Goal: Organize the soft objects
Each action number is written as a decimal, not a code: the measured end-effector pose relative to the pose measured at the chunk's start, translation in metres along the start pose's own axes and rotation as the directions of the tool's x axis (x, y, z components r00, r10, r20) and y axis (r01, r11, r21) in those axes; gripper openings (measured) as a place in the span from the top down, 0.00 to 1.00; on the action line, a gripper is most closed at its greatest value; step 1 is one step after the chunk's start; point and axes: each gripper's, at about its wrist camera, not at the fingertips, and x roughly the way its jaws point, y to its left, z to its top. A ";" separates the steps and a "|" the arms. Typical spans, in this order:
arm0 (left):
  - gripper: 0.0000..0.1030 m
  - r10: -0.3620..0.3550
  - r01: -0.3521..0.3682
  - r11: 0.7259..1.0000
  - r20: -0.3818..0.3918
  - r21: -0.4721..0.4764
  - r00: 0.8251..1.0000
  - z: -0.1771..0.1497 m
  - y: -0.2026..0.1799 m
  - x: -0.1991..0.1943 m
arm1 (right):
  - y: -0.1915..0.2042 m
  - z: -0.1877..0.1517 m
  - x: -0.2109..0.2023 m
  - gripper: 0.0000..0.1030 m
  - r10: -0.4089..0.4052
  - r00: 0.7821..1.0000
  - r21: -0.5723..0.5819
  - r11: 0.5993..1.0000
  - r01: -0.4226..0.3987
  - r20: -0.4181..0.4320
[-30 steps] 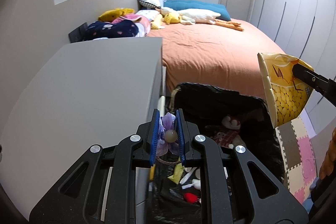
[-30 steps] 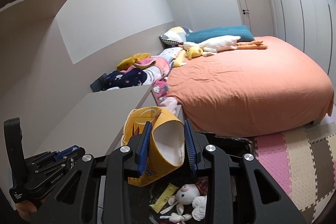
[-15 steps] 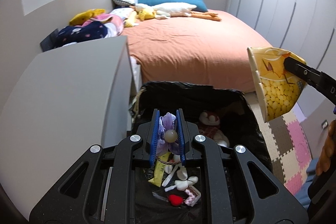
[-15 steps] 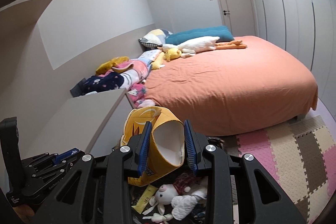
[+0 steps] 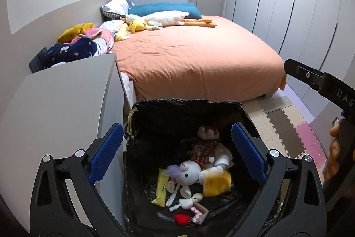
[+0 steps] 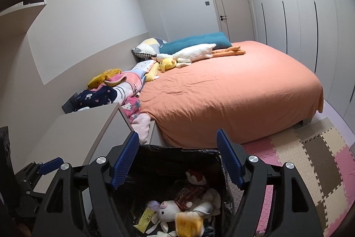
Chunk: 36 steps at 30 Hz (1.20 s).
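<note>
White capitals "DAS" stood on the black arm of the right gripper (image 5: 319, 83) at the right edge of the left wrist view, the word cut off by the picture's border. The flat yellow packet (image 5: 162, 187) lying in the near bin (image 5: 168, 103) carried dark print, too small and blurred to read. Nothing else bore legible writing.

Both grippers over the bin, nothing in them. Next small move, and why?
Probably lift both clear of the black-lined bin and turn toward the bed. The left gripper and right gripper have just been opening, with nothing between the pads; the yellow item and purple-haired plush lie inside. Soft toys such as the white goose plush remain out.
</note>
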 end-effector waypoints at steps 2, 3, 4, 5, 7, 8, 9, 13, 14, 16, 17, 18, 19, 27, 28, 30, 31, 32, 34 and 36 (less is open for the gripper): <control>0.08 0.009 -0.009 1.000 -0.008 0.002 1.000 -0.001 0.000 0.002 | 0.000 -0.001 0.001 0.29 -0.001 1.000 0.005 1.000 0.001 -0.003; 0.08 0.010 -0.010 1.000 -0.012 0.004 1.000 0.000 0.000 0.004 | -0.001 -0.001 0.002 0.29 0.000 1.000 0.009 1.000 0.000 -0.005; 0.08 0.011 -0.011 1.000 -0.015 0.006 1.000 0.000 0.000 0.005 | 0.000 -0.002 0.004 0.29 0.002 1.000 0.011 1.000 -0.002 -0.009; 0.08 0.013 -0.013 1.000 -0.015 0.005 1.000 0.000 0.001 0.005 | 0.000 -0.003 0.004 0.29 0.002 1.000 0.010 1.000 -0.002 -0.012; 0.08 0.011 -0.011 1.000 -0.011 0.001 1.000 0.000 0.002 0.004 | 0.002 -0.004 0.006 0.29 0.003 1.000 0.008 1.000 -0.003 -0.017; 0.08 0.010 -0.010 1.000 -0.011 0.000 1.000 0.000 0.004 0.003 | 0.004 -0.004 0.007 0.29 0.005 1.000 0.007 1.000 -0.005 -0.020; 0.08 0.013 -0.013 1.000 -0.011 -0.003 1.000 0.000 0.005 0.003 | 0.005 -0.005 0.007 0.29 0.006 1.000 0.005 1.000 -0.006 -0.020; 0.08 0.007 -0.007 1.000 -0.025 -0.012 1.000 0.000 0.007 0.005 | 0.007 -0.007 0.007 0.29 0.011 1.000 0.002 1.000 -0.011 -0.023; 0.08 0.008 -0.008 1.000 -0.028 -0.013 1.000 0.000 0.007 0.006 | 0.008 -0.007 0.007 0.29 0.010 1.000 0.000 1.000 -0.010 -0.023; 0.08 0.008 -0.009 1.000 -0.031 -0.012 0.999 0.000 0.007 0.006 | 0.008 -0.007 0.007 0.29 0.010 1.000 0.002 1.000 -0.010 -0.024; 0.08 0.010 -0.011 1.000 -0.032 -0.012 0.999 0.001 0.007 0.007 | 0.008 -0.007 0.007 0.29 0.009 1.000 0.002 1.000 -0.009 -0.023; 0.08 0.013 -0.013 1.000 -0.033 -0.011 0.999 0.000 0.007 0.007 | 0.009 -0.008 0.007 0.29 0.009 1.000 0.001 1.000 -0.009 -0.023; 0.08 0.015 -0.016 1.000 -0.036 -0.011 0.999 0.001 0.008 0.007 | 0.008 -0.007 0.007 0.29 0.010 1.000 0.001 1.000 -0.010 -0.024; 0.08 0.003 -0.005 0.999 -0.045 -0.032 0.999 0.001 0.013 0.008 | 0.008 -0.008 0.007 0.29 0.012 1.000 -0.002 1.000 -0.012 -0.025; 0.08 0.004 -0.006 0.999 -0.047 -0.036 0.999 0.001 0.014 0.008 | 0.008 -0.009 0.007 0.29 0.012 1.000 -0.003 1.000 -0.012 -0.025; 0.08 0.011 -0.014 0.999 -0.050 -0.044 0.999 0.001 0.016 0.008 | 0.008 -0.010 0.007 0.29 0.013 1.000 -0.006 1.000 -0.013 -0.026; 0.08 0.015 -0.017 0.999 -0.049 -0.046 0.999 0.001 0.016 0.008 | 0.008 -0.010 0.007 0.29 0.013 1.000 -0.007 1.000 -0.013 -0.027; 0.08 0.015 -0.018 0.999 -0.050 -0.045 0.999 0.001 0.016 0.008 | 0.008 -0.010 0.008 0.29 0.013 0.999 -0.009 1.000 -0.014 -0.029; 0.08 0.011 -0.013 0.999 -0.048 -0.041 0.999 0.001 0.016 0.008 | 0.008 -0.011 0.007 0.29 0.014 0.999 -0.010 1.000 -0.015 -0.029; 0.08 0.008 -0.010 0.999 -0.045 -0.035 0.999 0.001 0.014 0.007 | 0.008 -0.011 0.007 0.29 0.012 0.999 -0.011 1.000 -0.013 -0.029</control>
